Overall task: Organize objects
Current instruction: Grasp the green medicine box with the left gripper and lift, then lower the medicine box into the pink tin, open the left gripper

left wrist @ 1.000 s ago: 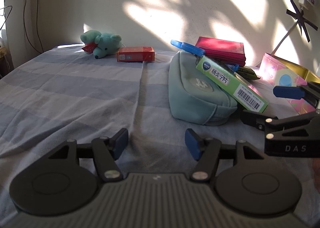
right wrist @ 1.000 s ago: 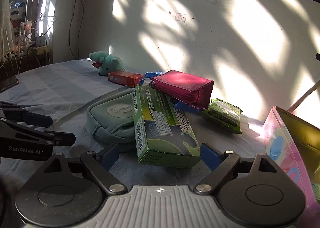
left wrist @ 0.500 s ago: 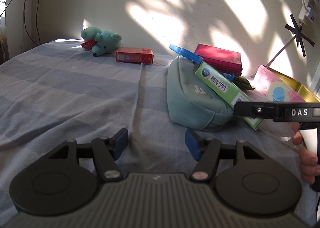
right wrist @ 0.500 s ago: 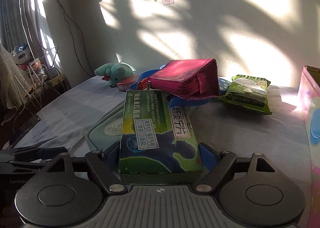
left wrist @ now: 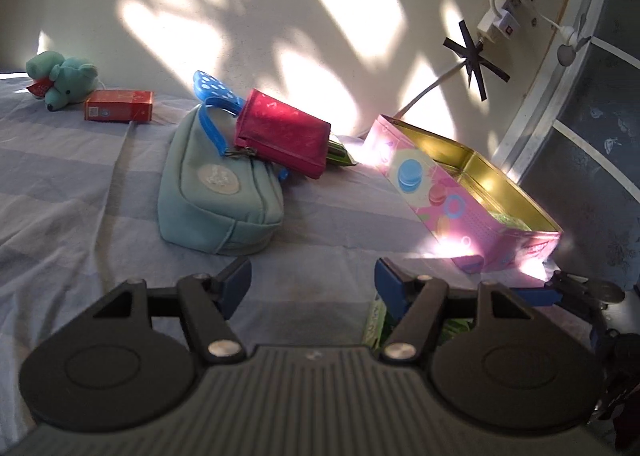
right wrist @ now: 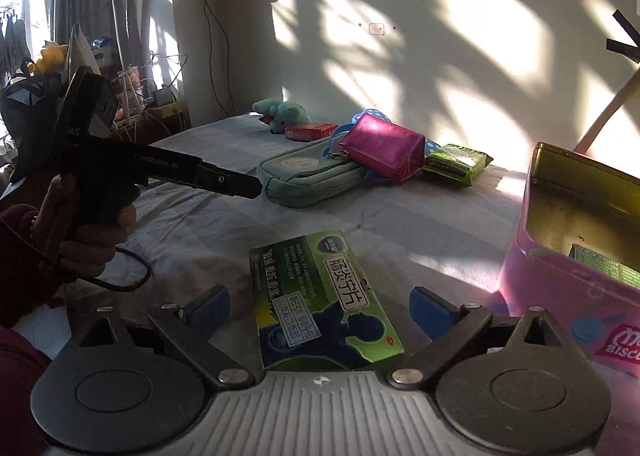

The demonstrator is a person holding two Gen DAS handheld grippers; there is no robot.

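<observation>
A green medicine box (right wrist: 324,296) lies flat on the striped bed between the fingers of my right gripper (right wrist: 320,310). Its jaws are opening, and both blue pads stand clear of the box. An open pink biscuit tin (right wrist: 580,288) sits just right of it, with a green item inside. My left gripper (left wrist: 312,284) hovers over the bed in front of the teal pouch (left wrist: 216,192), jaws opening slightly with nothing between them. A magenta wallet (left wrist: 280,132) leans on the pouch. A corner of the green box (left wrist: 374,322) shows behind the left gripper's right finger.
A teal plush bear (left wrist: 60,80) and a red carton (left wrist: 118,111) lie at the far left by the wall. A green snack packet (right wrist: 456,164) rests behind the wallet. A hand holds the left gripper (right wrist: 248,186) over the bed's left edge; cables and clutter stand beyond.
My right gripper lifted the green box off the pouch, carried it to the near bed beside the tin and let go. The left gripper swung right, toward the tin.
</observation>
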